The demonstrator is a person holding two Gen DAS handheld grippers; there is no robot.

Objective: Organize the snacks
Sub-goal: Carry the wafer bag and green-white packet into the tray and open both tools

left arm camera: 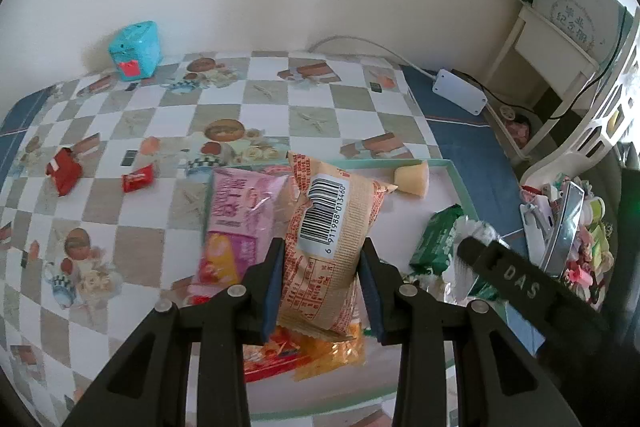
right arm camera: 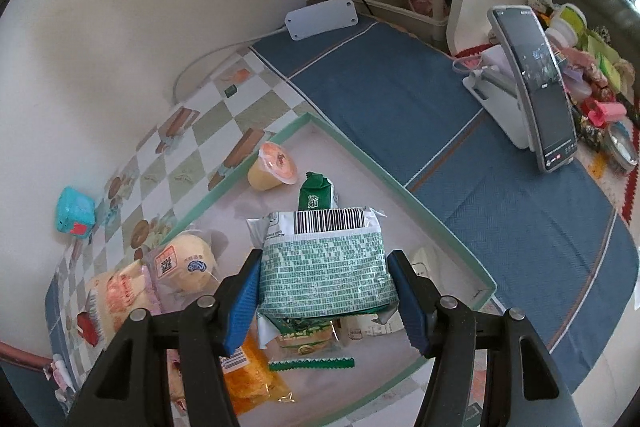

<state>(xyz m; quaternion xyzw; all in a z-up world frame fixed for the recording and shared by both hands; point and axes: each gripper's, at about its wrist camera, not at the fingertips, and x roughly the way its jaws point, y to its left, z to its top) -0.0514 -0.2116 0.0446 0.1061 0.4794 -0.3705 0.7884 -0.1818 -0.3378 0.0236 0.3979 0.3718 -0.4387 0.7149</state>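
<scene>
The left claw [left arm camera: 323, 279] is clenched on a crinkly tan snack packet [left arm camera: 332, 227] with a barcode, held above a shallow green-rimmed tray [left arm camera: 460, 183] on the checkered bench [left arm camera: 120, 211]. The right claw [right arm camera: 326, 297] grips a puffy green-and-white packet [right arm camera: 326, 267] over the same tray — glossy pink packet [left arm camera: 240, 219], a jelly cup [right arm camera: 274, 169] inside.

Teal cube [left arm camera: 135, 51], white power box [right arm camera: 322, 17], phone [right arm camera: 538, 89] on stand.
</scene>
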